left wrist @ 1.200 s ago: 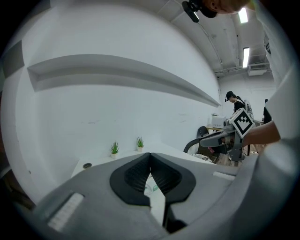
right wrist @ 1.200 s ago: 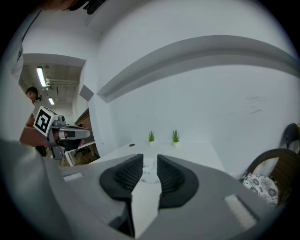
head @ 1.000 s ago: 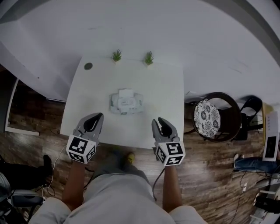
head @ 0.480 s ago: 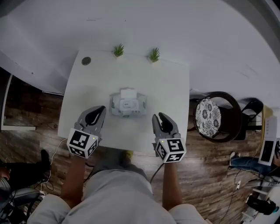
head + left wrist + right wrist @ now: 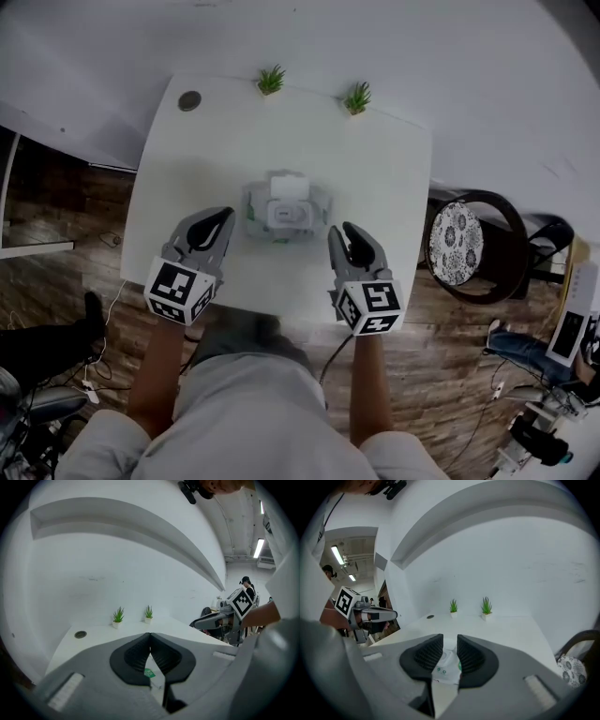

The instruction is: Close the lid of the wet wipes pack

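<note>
White wet wipes pack (image 5: 284,214), lid (image 5: 289,187) flipped up, lies mid-tabletop (image 5: 375,169) just beyond and between the left gripper (image 5: 226,215), jaws together on nothing, and the right gripper (image 5: 345,229), jaws narrowly apart, empty.

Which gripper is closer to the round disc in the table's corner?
Left. The left gripper is on the same side as the round disc; the right gripper sits beyond the wet wipes pack.
</note>
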`<state>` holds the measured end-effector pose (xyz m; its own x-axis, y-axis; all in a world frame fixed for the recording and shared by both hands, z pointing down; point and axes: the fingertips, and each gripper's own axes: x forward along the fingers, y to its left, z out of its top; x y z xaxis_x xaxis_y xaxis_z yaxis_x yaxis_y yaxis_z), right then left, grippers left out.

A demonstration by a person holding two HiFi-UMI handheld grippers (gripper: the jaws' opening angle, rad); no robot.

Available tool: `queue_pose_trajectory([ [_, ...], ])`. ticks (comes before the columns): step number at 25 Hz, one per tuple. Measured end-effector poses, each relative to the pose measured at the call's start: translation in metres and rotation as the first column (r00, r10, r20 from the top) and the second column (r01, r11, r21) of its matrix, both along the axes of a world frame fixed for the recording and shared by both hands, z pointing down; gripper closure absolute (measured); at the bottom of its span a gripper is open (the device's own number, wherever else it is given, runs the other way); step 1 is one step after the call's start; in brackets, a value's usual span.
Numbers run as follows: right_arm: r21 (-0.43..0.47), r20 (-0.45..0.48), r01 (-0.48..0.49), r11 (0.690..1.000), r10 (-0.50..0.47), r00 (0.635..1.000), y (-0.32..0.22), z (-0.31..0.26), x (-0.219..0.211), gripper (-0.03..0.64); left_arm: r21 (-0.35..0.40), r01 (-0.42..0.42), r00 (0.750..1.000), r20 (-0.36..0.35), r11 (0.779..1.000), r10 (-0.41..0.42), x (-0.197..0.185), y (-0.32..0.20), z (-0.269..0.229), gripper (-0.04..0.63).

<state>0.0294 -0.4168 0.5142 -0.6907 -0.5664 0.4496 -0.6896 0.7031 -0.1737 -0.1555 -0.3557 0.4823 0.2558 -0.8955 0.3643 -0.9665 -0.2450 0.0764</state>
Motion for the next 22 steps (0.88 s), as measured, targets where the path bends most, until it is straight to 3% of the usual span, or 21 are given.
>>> queue_pose_trajectory([
  [15,-0.074,-0.021,0.077,0.994,-0.078,0.997,-0.038,0.048,-0.036,0.517,-0.052,-0.014,0.999,-0.031,0.999,0.012,-0.008,-0.035,0.052,0.589],
  [22,-0.108,-0.038,0.186,0.977,-0.191,0.981,-0.047,0.069,-0.058,0.517,-0.065,-0.026,0.999,-0.039,0.998,0.024,-0.007,-0.044,0.066,0.589],
])
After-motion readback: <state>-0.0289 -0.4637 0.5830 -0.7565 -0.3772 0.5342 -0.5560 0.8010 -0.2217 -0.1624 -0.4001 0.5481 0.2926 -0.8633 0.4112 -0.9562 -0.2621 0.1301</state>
